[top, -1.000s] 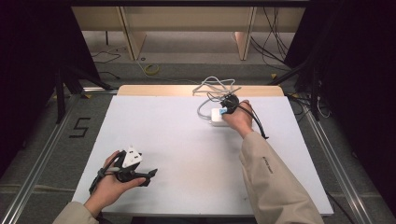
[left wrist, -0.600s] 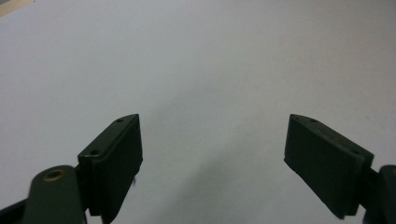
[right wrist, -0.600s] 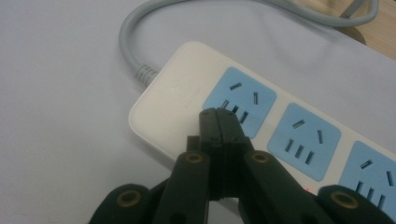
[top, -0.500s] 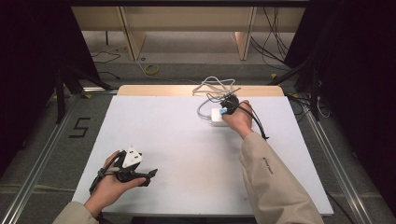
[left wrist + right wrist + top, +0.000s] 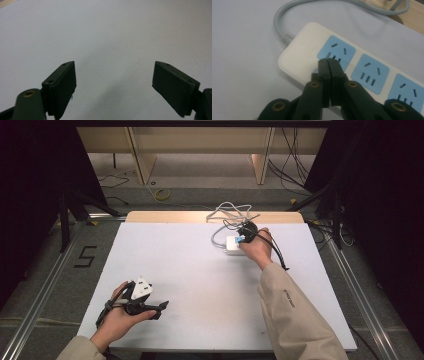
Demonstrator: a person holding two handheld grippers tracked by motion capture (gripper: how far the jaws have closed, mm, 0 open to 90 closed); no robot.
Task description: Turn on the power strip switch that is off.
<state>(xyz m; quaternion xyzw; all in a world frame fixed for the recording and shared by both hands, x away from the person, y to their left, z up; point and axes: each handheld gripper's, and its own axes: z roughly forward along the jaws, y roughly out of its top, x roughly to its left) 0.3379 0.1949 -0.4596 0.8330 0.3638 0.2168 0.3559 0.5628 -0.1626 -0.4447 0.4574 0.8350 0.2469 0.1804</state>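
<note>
High view overlooks table point(image 5: 200, 270); gripper views sit close, perhaps overlapping.

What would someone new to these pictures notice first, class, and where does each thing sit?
The white power strip with pale blue socket panels lies at the far right of the white table, its grey cable curling off behind it. The right gripper rests its shut black jaws at the strip's end socket. Near the table's front left edge, the left gripper sits with jaws wide open over bare tabletop.

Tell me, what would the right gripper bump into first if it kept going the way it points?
Probably the white power strip: the right gripper, jaws shut, points at the end blue socket, tips at or just above it.
</note>
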